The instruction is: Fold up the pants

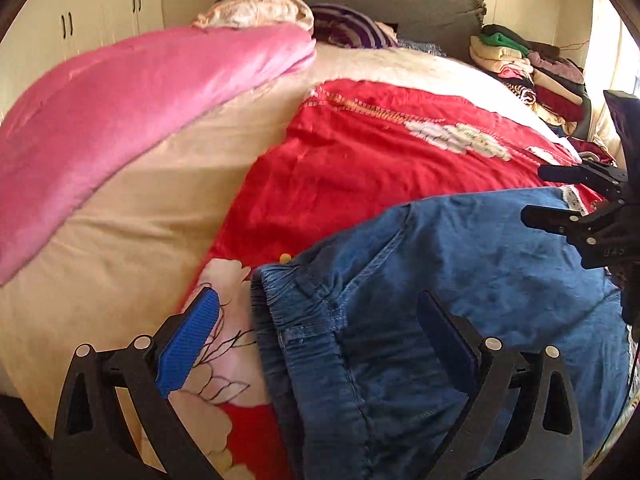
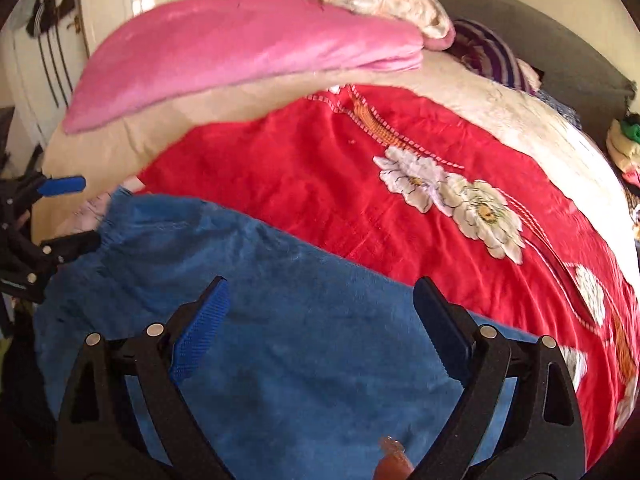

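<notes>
Pants (image 1: 460,280), blue denim, lie flat on the red floral bedspread (image 1: 360,152) at the near edge of the bed, elastic waistband toward the left side. Left gripper (image 1: 320,344): jaws spread wide above the waistband, nothing pinched. Right gripper (image 2: 324,340): jaws wide apart over the denim, nothing between the pads. Pink blanket (image 2: 240,44) folded along the far left edge; clothes pile (image 1: 528,68) at the far right corner

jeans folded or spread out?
Cannot tell for sure: the jeans lie flat on the red blanket, waistband visible, legs out of frame.
</notes>
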The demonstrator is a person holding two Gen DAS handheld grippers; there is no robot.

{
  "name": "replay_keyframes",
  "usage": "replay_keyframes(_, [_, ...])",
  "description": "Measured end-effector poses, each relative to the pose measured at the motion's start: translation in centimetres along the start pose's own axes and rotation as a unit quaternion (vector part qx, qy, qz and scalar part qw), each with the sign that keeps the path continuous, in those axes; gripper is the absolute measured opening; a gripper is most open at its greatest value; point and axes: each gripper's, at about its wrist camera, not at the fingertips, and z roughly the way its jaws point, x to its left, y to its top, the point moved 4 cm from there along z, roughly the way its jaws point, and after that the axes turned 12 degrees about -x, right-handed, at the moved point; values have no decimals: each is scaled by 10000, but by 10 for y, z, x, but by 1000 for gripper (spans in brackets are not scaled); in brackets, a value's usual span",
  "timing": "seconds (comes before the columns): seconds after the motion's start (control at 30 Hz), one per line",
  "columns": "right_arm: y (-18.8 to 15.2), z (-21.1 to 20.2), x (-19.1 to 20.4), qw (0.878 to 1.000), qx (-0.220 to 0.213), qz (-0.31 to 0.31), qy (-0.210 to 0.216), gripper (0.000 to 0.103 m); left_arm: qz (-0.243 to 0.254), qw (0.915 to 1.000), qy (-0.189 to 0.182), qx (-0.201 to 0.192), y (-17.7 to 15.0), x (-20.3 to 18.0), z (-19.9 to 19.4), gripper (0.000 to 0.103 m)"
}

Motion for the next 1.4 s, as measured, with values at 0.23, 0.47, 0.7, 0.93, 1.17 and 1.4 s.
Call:
replay_keyframes(0.23, [-7, 41, 3, 9975, 394, -578, 58, 86, -330, 9987, -236, 301, -5, 15, 36, 97])
replay_keyframes(0.47, [-5, 63, 22, 9937, 450, -996, 241, 86, -359, 9974, -442, 436, -5, 10, 55, 42])
replay_keyframes(0.7, [-8, 68, 30, 9910, 451, -1212, 335, 75, -257, 9968, -744, -99, 3, 0, 14, 34])
replay_keyframes(0.93, [-6, 34, 37, 9934, -14, -640, 952, 3, -60, 9968, -708, -377, 0, -13, -19, 34])
replay_keyframes(1.17, [-16, -51, 43, 9925, -746, -545, 802, 3, -172, 9951, -758, -610, -8, -11, -48, 34])
replay_keyframes(1.4, [-56, -134, 76, 9893, -995, -319, 1020, 3, -257, 9893, -1173, -827, -24, -14, -100, 35])
